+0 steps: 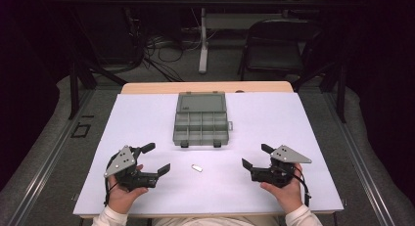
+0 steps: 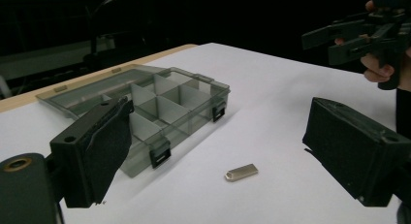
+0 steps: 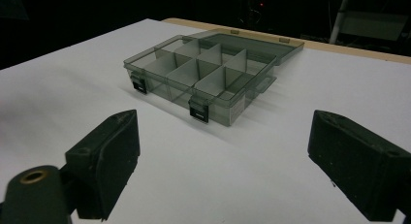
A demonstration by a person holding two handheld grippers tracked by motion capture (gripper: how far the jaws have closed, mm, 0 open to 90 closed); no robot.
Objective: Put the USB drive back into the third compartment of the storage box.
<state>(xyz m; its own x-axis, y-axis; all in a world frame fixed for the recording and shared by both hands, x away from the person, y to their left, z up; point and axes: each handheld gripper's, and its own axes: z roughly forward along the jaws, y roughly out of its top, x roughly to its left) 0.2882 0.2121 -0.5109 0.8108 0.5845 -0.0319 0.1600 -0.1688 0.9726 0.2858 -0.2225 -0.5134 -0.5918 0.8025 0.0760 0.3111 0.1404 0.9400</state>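
I'm working at the counter (image 1: 147, 118), which is covered by a big white sheet with a strip of wood showing along the far edge. Sitting toward the far middle of that sheet is the grey see-through organizer box (image 1: 201, 125), lid flipped open and lying flat behind it, the divided compartments facing up and two dark latches on the near wall; I can't make out anything inside the compartments. Next down in size, I'm holding the left gripper (image 1: 157, 158) over the near left part of the counter, angled in toward the centre, and its fingers (image 2: 104, 136) are standing wide apart with nothing between them. I'm holding the right gripper (image 1: 256, 156) over the near right part, mirrored inward the same way, and its fingers (image 3: 116, 146) are spread wide too, gripping nothing. Both are hanging well short of the box, with bare white sheet in between. Smallest thing on here is the little silver USB stick (image 1: 196, 168), lying flat on the sheet just in front of the box, between my two grippers and a bit nearer to the left one. In the left gripper view it's lying on the sheet right between the two fingers (image 2: 241, 172), but further out, with neither finger touching it.
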